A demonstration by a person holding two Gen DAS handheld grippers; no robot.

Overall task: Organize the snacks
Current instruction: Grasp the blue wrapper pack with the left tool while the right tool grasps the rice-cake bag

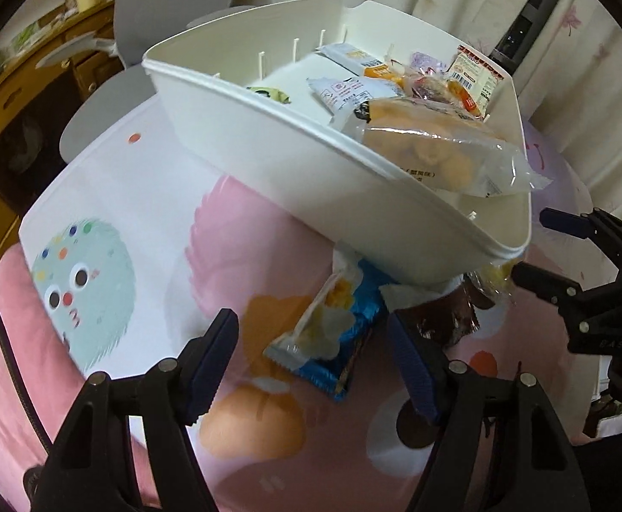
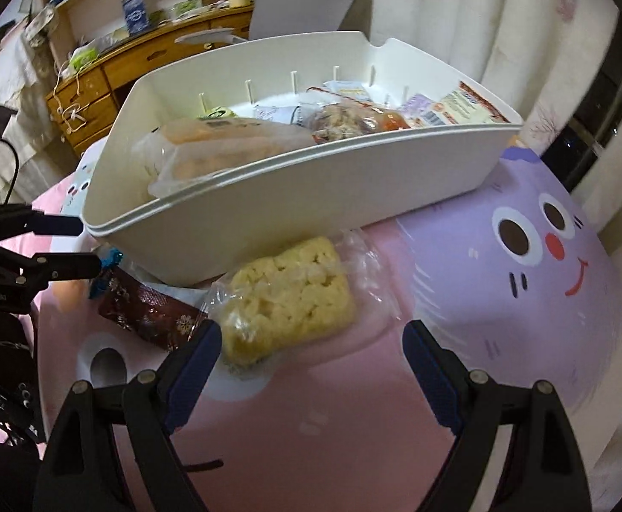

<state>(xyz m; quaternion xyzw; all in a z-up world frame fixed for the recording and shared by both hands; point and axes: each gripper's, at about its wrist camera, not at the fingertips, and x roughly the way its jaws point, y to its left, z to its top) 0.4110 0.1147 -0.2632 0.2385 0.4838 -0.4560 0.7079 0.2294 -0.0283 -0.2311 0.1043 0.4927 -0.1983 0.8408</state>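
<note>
Perhaps glossy, crinkled snack packets [image 1: 434,145] fill smooth white tub [image 1: 268,149].

Colours and patterns noted

Bin [image 2: 268,196] was white; cloth [image 2: 311,426] pink with a purple cartoon face; one packet [image 1: 336,341] blue and yellow, one wrapper [image 2: 149,315] brown with snowflakes; pads [image 1: 213,358] blue.

A home bedroom: a cartoon-printed bed cover [image 2: 524,298], floral curtains [image 2: 460,21], and a cluttered wooden desk [image 2: 140,59] with drawers.
</note>
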